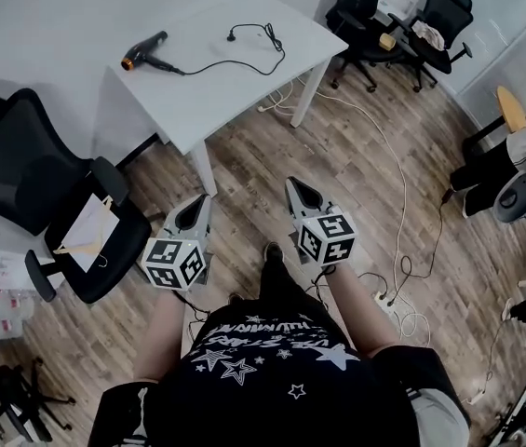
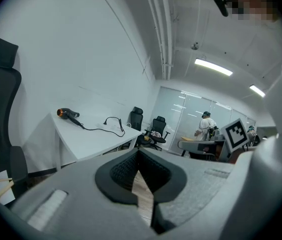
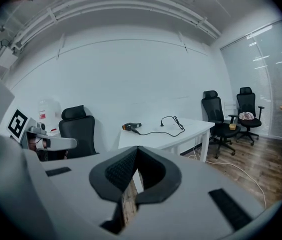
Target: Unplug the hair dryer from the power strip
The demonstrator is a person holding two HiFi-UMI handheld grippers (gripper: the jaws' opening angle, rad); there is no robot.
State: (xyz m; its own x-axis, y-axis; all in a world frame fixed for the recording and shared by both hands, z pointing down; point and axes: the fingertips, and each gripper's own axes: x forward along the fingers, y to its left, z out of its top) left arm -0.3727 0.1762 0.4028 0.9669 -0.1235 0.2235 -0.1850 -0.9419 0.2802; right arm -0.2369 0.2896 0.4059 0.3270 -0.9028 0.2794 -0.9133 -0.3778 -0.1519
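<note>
Where the hair dryer [image 1: 144, 51] lies: on the far left part of the white table [image 1: 216, 101], on its side, its orange-ringed nozzle pointing left.
Cord [image 1: 244, 61]: black, running right from the dryer's handle across the table top, then looping back toward the far edge.
Plug [image 1: 233, 35]: at the cord's free end, lying on the table top, well apart from the power strip.
Power strip [image 1: 384, 301]: white, on the wooden floor at the near right, just beside the person's right leg, with cables lying around it.
Left tongs [image 1: 197, 205]: held out in front of the person, near of the table, pointing toward it; the tips meet and grip nothing.
Right tongs [image 1: 296, 190]: beside the left ones and just to their right, also aimed at the table; fully closed, with nothing between the pads.
White cable [image 1: 388, 170]: trailing over the floor from under the table's right end toward the near right.
Office chair [image 1: 30, 170]: black, left of the person, beside the table's near left corner.
Two chairs [image 1: 402, 17]: black, at the far right beyond the table.
</note>
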